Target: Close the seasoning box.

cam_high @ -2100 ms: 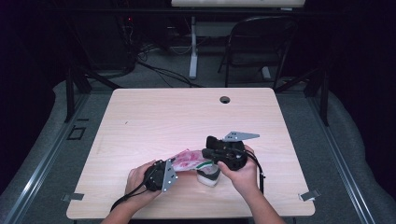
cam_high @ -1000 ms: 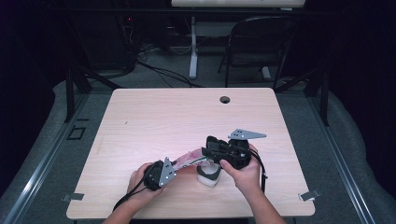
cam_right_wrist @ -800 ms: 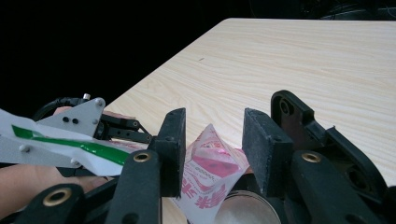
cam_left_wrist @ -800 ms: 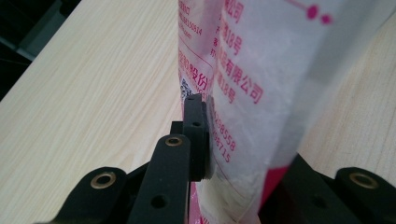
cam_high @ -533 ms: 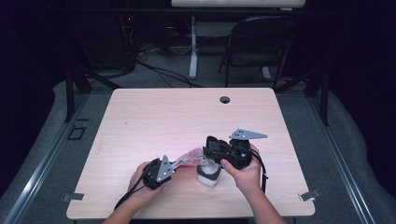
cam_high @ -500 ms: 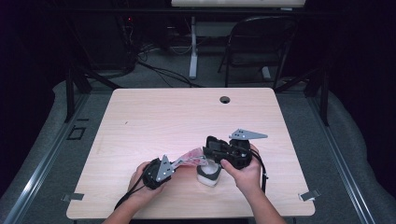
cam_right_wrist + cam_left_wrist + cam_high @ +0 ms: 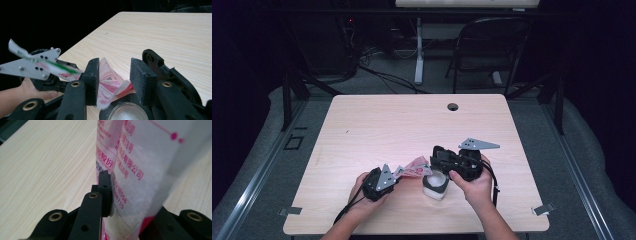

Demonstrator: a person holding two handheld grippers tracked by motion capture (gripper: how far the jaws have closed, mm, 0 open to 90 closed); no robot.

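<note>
Currently left claw (image 7: 398, 172) is clamping the bag (image 7: 414, 169), holding it tilted over the jar (image 7: 435, 185); right claw (image 7: 434, 159) is sitting open around the jar on the surface (image 7: 412, 125).

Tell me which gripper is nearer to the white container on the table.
Right. The right gripper hangs just above the white container, jaws over its mouth. The left gripper sits off to its left, clamping the pink-printed bag.

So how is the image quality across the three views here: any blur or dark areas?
High view: table evenly lit, surroundings dark. Left gripper view: pouch fills the frame close up, its upper right soft, its print legible. Right gripper view: pouch tip smeared, background black, table grain sharp.
</note>
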